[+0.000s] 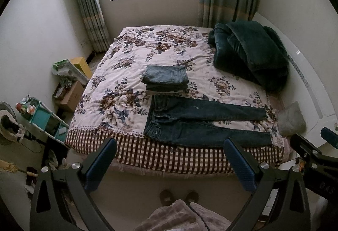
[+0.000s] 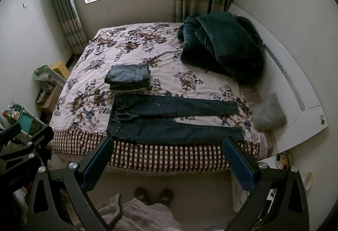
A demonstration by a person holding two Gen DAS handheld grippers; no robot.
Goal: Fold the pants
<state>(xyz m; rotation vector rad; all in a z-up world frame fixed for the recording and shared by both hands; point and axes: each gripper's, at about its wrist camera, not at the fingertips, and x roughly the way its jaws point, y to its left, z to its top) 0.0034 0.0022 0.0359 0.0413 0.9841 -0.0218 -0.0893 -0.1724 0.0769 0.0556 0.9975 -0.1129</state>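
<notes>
A pair of dark blue jeans lies flat near the front edge of the bed, waistband to the left, both legs stretched to the right; it also shows in the right wrist view. My left gripper is open and empty, held above the floor in front of the bed, well short of the jeans. My right gripper is open and empty, likewise in front of the bed edge. Part of the right gripper shows at the right of the left wrist view.
A stack of folded jeans sits just behind the flat pair. A dark green blanket is heaped at the far right by the white headboard. A grey cushion lies at the bed's right edge. Boxes and a shelf stand left.
</notes>
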